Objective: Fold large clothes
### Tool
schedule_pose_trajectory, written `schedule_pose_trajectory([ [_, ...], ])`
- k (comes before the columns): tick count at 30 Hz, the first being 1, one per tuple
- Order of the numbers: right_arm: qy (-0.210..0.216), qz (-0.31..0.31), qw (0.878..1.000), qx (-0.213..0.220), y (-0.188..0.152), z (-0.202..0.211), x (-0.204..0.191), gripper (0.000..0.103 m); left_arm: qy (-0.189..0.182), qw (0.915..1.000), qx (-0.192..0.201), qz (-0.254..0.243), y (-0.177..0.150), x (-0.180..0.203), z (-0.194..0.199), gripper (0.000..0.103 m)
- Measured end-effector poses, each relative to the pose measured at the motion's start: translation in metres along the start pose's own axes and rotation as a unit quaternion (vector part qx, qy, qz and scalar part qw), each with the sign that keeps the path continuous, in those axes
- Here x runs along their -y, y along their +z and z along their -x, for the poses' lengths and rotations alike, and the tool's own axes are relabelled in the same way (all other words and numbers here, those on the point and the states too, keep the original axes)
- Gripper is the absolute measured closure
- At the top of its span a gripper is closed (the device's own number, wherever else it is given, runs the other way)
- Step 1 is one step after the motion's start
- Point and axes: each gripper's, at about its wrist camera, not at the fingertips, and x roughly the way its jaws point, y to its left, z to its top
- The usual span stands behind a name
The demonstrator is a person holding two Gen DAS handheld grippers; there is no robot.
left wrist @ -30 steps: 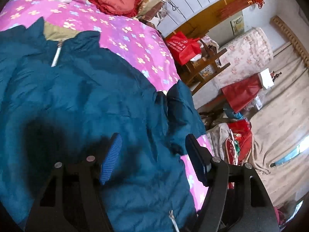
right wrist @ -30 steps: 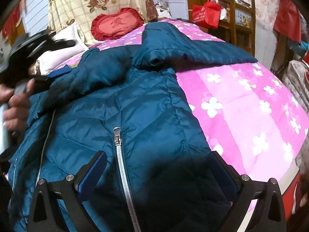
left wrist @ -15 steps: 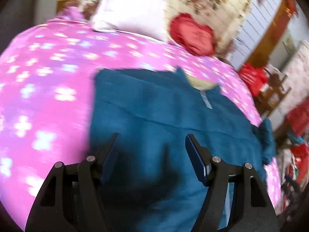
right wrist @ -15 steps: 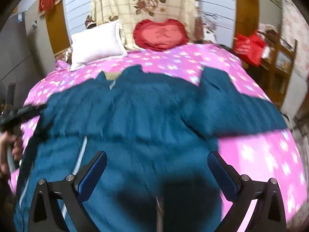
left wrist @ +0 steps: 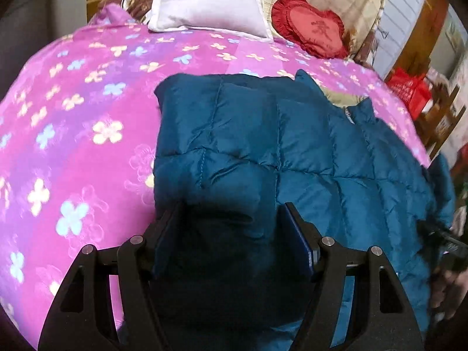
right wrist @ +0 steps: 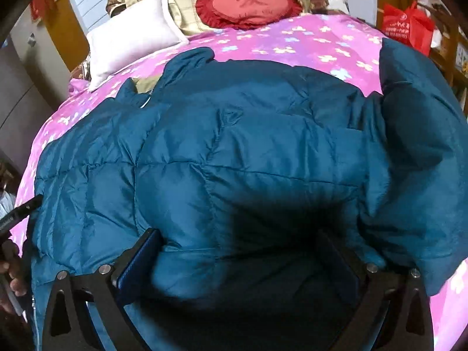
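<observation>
The teal quilted jacket (right wrist: pixel 234 152) lies spread front-down across the pink flowered bedspread (left wrist: pixel 73 122), one side apparently folded in. I judge the fold goes best if I grip both edges evenly and carry them over together. My left gripper (left wrist: pixel 231 234) and right gripper (right wrist: pixel 239 260) both stand spread, straddling puffy fabric, pinching nothing yet.

free: bedspread (left wrist: pixel 73 122) left of jacket (left wrist: pixel 263 146) | blocked: pillow (left wrist: pixel 207 0), cushion (left wrist: pixel 310 26) at head
</observation>
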Motion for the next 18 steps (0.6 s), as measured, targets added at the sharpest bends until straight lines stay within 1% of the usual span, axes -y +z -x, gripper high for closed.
schedule_pose_trajectory([
  [2, 0.007, -0.004, 1.0, 0.004, 0.008, 0.005, -0.004, 0.0, 0.012, 0.9995, 0.024, 0.014, 0.007, -0.002, 0.008, 0.034],
  [3, 0.022, -0.009, 0.999, 0.031, 0.014, 0.014, -0.006, 0.0, 0.012, 0.999, 0.04, 0.017, 0.012, -0.001, 0.012, 0.034],
  [4, 0.026, -0.011, 0.998, 0.058, 0.022, 0.023, -0.006, 0.0, 0.011, 0.998, 0.061, 0.015, 0.019, 0.003, 0.017, 0.034],
  [6, 0.012, -0.016, 0.996, 0.092, 0.033, 0.029, -0.006, 0.0, 0.015, 0.9971, 0.075, -0.001, 0.03, 0.012, 0.015, 0.033],
  [7, 0.007, -0.017, 0.996, 0.091, 0.038, 0.024, -0.005, 0.0, 0.013, 0.9974, 0.07, -0.006, 0.035, 0.016, 0.007, 0.033],
  [8, 0.004, -0.015, 0.997, 0.079, 0.042, 0.015, -0.006, 0.0, 0.015, 0.9981, 0.059, -0.01, 0.038, 0.019, -0.003, 0.033],
  [9, -0.012, -0.004, 0.999, 0.045, 0.046, -0.008, -0.007, 0.0, 0.032, 0.9986, 0.038, -0.016, 0.038, 0.021, -0.02, 0.033],
  [10, -0.025, 0.008, 0.999, 0.027, 0.045, -0.022, -0.007, 0.0, 0.048, 0.9984, 0.023, -0.018, 0.036, 0.021, -0.033, 0.033],
  [11, -0.031, 0.03, 0.999, 0.03, 0.04, -0.031, -0.01, 0.0, 0.053, 0.9981, 0.021, -0.022, 0.032, 0.021, -0.04, 0.033],
  [12, -0.035, 0.035, 0.998, 0.044, 0.038, -0.032, -0.013, 0.0, 0.059, 0.9972, 0.035, -0.03, 0.026, 0.023, -0.043, 0.032],
  [14, -0.038, 0.035, 0.997, 0.049, 0.037, -0.034, -0.015, 0.0, 0.064, 0.9961, 0.048, -0.036, 0.021, 0.024, -0.042, 0.032],
  [17, -0.036, 0.034, 0.997, 0.051, 0.032, -0.033, -0.014, 0.0, 0.055, 0.9974, 0.04, -0.024, 0.022, 0.019, -0.043, 0.03],
  [18, -0.035, 0.034, 0.997, 0.051, 0.028, -0.028, -0.009, 0.0, 0.052, 0.9979, 0.033, -0.019, 0.024, 0.017, -0.042, 0.03],
])
